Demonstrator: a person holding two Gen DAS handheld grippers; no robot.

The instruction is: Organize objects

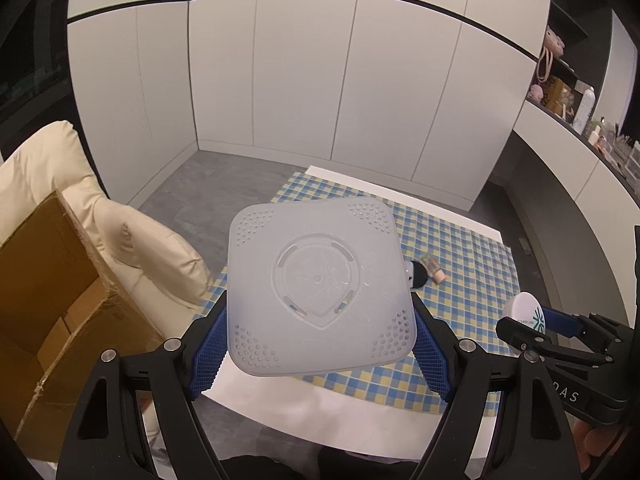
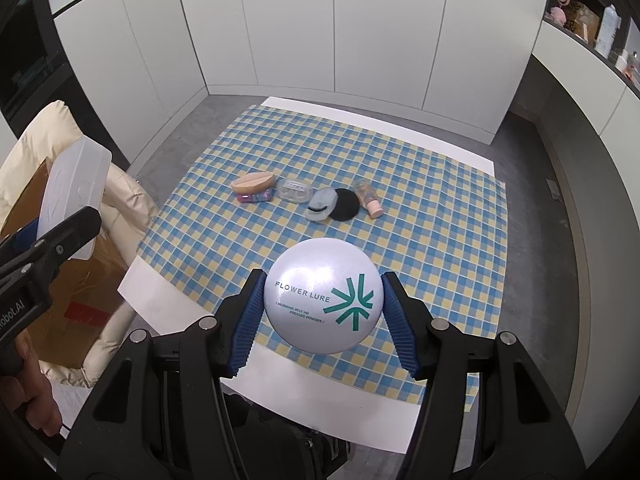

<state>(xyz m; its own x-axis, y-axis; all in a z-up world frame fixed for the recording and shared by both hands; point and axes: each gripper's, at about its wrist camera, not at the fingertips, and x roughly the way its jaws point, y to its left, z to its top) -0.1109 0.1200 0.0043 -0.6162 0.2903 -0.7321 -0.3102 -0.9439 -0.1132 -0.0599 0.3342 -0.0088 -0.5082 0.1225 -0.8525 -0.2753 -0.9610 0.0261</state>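
Above the blue-yellow checked cloth, my left gripper pinches a translucent square plastic box; right gripper pinches a white round powder compact. Mid-carry; next, likely compact into box, at 9 o'clock.
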